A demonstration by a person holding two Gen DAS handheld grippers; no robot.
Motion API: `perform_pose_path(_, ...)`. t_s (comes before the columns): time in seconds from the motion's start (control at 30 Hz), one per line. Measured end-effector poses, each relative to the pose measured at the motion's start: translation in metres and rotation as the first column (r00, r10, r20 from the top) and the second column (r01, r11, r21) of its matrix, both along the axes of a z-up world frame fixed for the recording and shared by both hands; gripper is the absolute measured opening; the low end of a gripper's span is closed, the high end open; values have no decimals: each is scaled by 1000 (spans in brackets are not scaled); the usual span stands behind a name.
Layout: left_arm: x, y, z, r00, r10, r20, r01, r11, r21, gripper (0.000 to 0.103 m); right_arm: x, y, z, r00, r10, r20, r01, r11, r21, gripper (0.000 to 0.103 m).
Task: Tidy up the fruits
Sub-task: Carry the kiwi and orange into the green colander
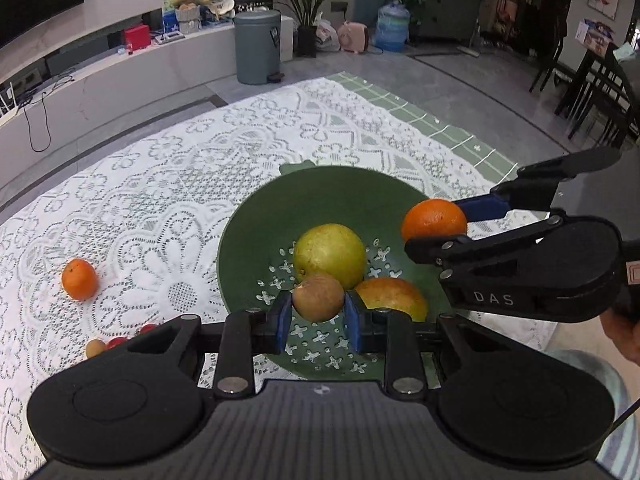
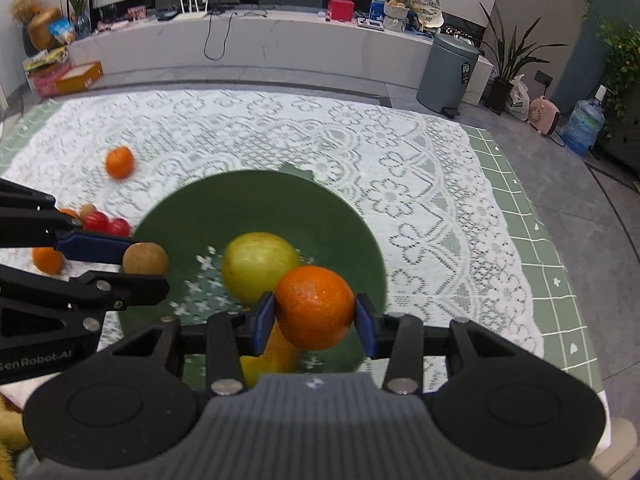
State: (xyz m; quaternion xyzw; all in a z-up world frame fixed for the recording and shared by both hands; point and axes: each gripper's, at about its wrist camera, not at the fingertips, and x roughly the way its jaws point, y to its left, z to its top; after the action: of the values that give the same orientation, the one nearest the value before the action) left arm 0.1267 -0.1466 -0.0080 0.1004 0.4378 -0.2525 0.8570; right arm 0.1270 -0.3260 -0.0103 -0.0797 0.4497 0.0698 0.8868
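- Fingers of our left gripper [image 1: 318, 322] are clamped on a small brown fruit [image 1: 319, 297], the blue pads [image 1: 283, 322] pressing its two sides; it hangs over the near part of the green colander [image 1: 240, 240].
- Our right gripper [image 2: 315, 316] pinches an orange [image 2: 315, 307] the same way, at its widest girth, above the colander's near rim.
- We judge both fruits light, round and firm. The orange's peel gives a little and should take pad pressure well. The brown fruit looks smooth, so a hold off its middle could let it roll out.
- Inside the colander already lie a green-yellow fruit [image 1: 330, 255] and a reddish-yellow one [image 1: 394, 298], close together on the perforated floor.
- Our left view shows the reddish-yellow fruit clearly; the right view hides most of it behind the orange.
- Our right view shows small red fruits [image 2: 106, 222] and another orange [image 2: 48, 260] on the lace cloth [image 2: 400, 160], mostly hidden in the left view.
- Both show a loose orange [image 1: 79, 279] well apart from the colander.
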Motion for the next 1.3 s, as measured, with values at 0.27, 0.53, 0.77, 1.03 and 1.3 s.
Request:
perform_pose_path(0.27,9,-9,-13,999,-22,-30,23,999,26,31,16,1,-17,999,29,-34,-31,998,-60,40)
perform_pose_path(0.53,15,-14,-23,999,-22,-48,24,999,41,31,25,2,-30,997,43,-60,-48,996,-81,40)
perform_pose_path(0.77,16,-16,-30,998,-25,-62,29,998,54,31,28,5,-39,994,54,-92,-62,994,-85,41)
perform_pose_path(1.03,17,-16,-41,996,-13,-89,19,997,74,32,29,7,-40,993,57,-103,-67,993,-95,41)
perform_pose_path(1.3,15,-19,-41,996,-17,-87,25,995,94,33,27,9,-37,992,59,-107,-70,992,-101,41)
